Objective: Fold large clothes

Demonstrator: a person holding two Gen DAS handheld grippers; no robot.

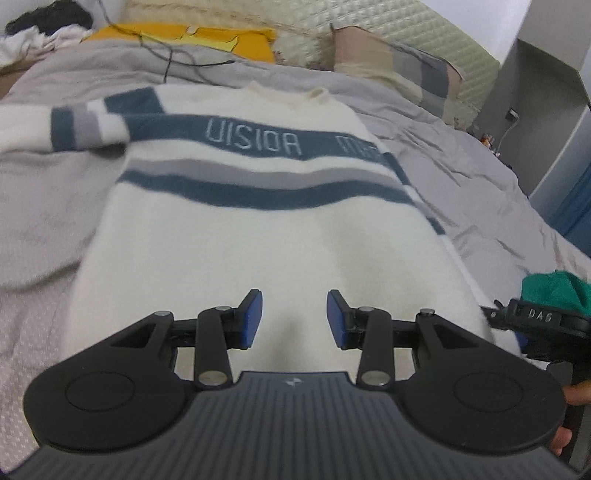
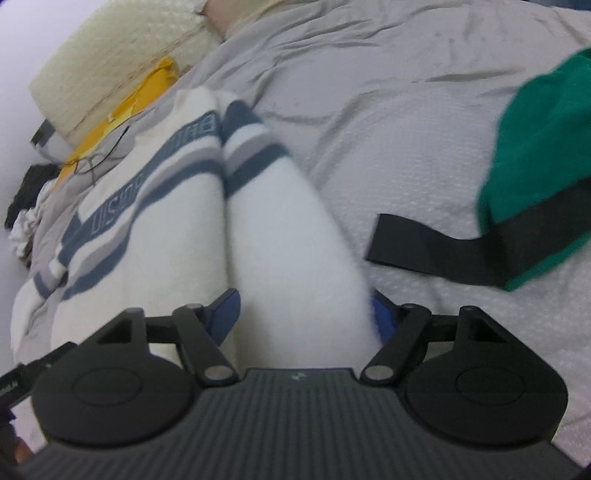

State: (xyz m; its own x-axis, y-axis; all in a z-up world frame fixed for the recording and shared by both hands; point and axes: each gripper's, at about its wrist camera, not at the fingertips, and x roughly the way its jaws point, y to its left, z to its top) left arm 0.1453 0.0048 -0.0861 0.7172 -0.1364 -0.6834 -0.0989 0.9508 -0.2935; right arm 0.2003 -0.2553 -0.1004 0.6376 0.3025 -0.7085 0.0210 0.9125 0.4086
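A white sweater [image 1: 258, 229] with blue and grey stripes lies flat on the grey bed cover, collar at the far end. My left gripper [image 1: 294, 319] is open and empty just above its lower hem. One sleeve [image 1: 62, 129] stretches out to the left. In the right wrist view the other sleeve [image 2: 291, 240] lies folded along the body [image 2: 155, 229] and runs between the jaws of my right gripper [image 2: 303, 317]. The jaws stand wide apart around the sleeve's cuff end. The right gripper's body [image 1: 535, 321] shows at the right edge of the left wrist view.
A green garment [image 2: 543, 158] with a black strap [image 2: 424, 243] lies to the right on the bed cover [image 2: 388, 110]. A yellow cloth [image 1: 207, 37] and black cables [image 1: 173, 55] lie by the cream headboard [image 1: 369, 18]. Pillows [image 1: 399, 70] sit far right. Dark clothes [image 1: 48, 18] are piled far left.
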